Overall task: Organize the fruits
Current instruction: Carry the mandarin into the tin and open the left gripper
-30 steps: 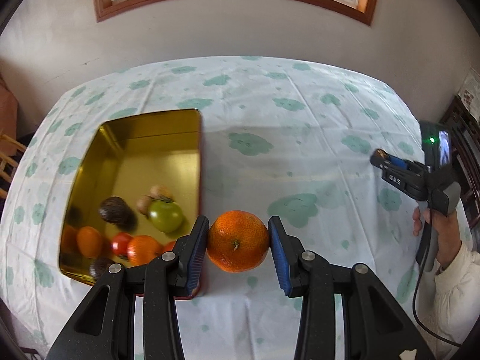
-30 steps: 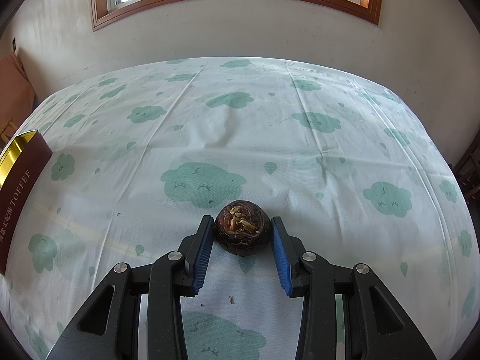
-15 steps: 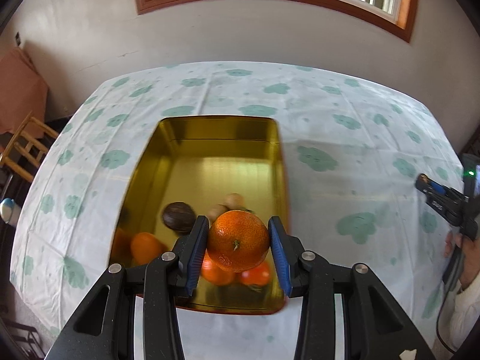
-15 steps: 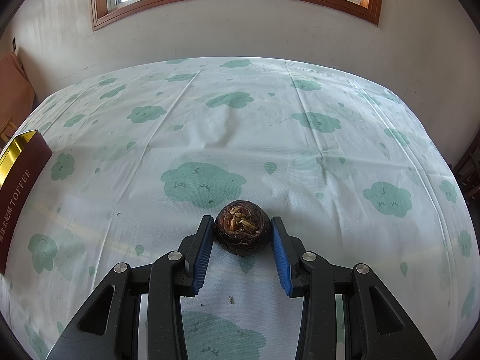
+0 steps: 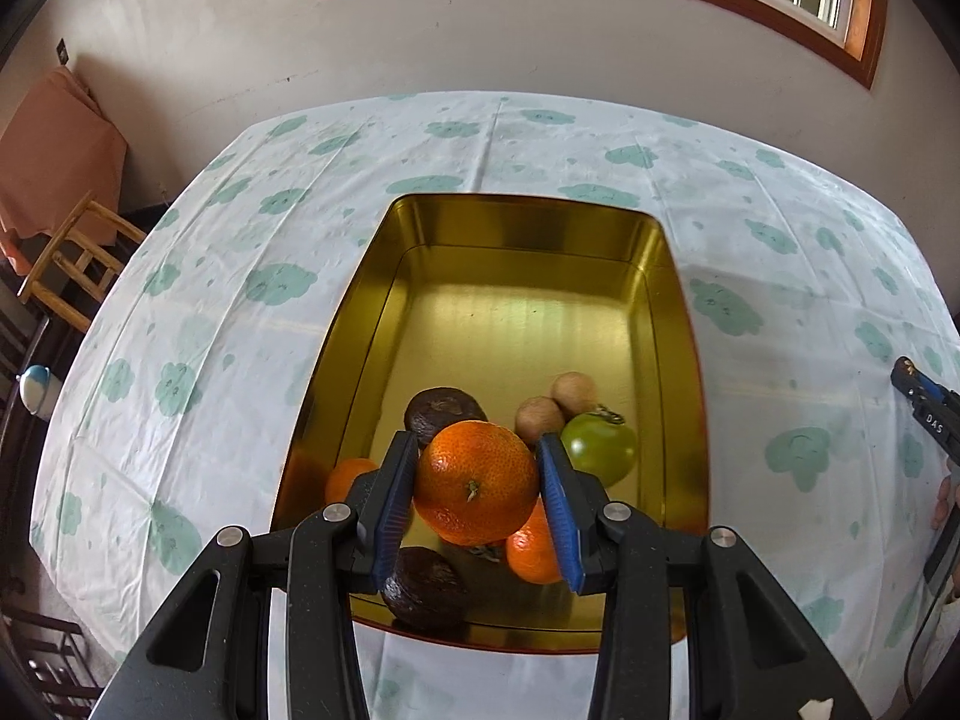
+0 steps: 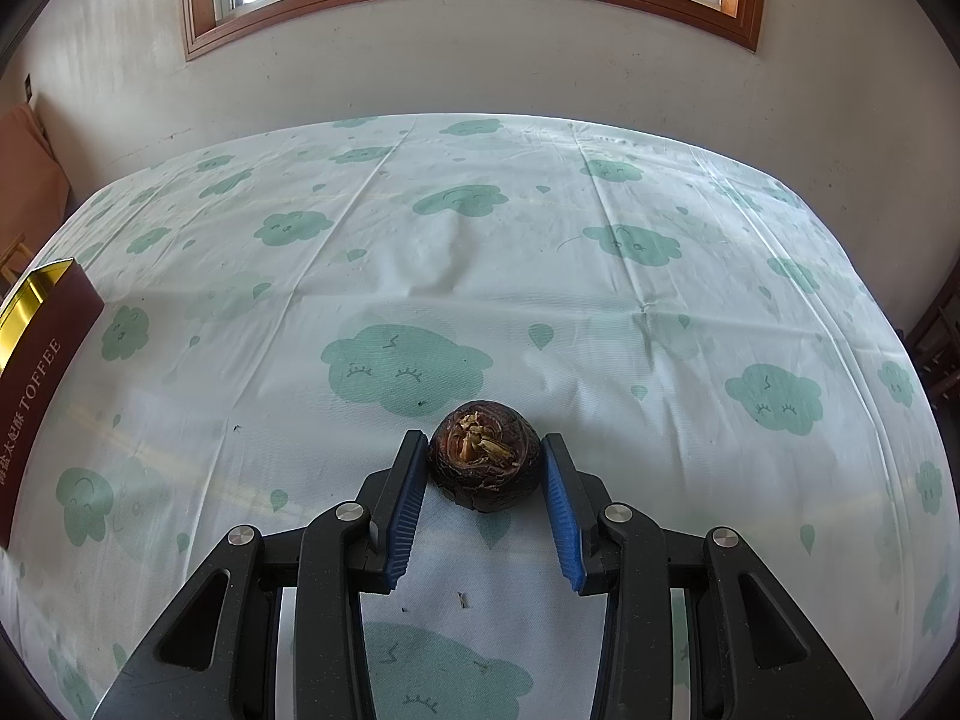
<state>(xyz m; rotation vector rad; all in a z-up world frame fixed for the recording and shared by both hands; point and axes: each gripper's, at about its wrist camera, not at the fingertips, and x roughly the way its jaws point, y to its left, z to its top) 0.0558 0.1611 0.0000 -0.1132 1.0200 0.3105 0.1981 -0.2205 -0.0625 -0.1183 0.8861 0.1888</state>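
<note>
1. Left wrist view: the left gripper clamps an orange between its blue pads, carried above the near end of the gold tin, presumably so it can drop among the fruit gathered there.
2. Below it lie two dark fruits, smaller oranges, a green tomato and two brown nuts, all crowded at the near end; the far end is bare.
3. Right wrist view: the right gripper brackets a dark round fruit on the tablecloth, pads at its sides, likely ready to lift.
4. The tin's red wall sits far left.
</note>
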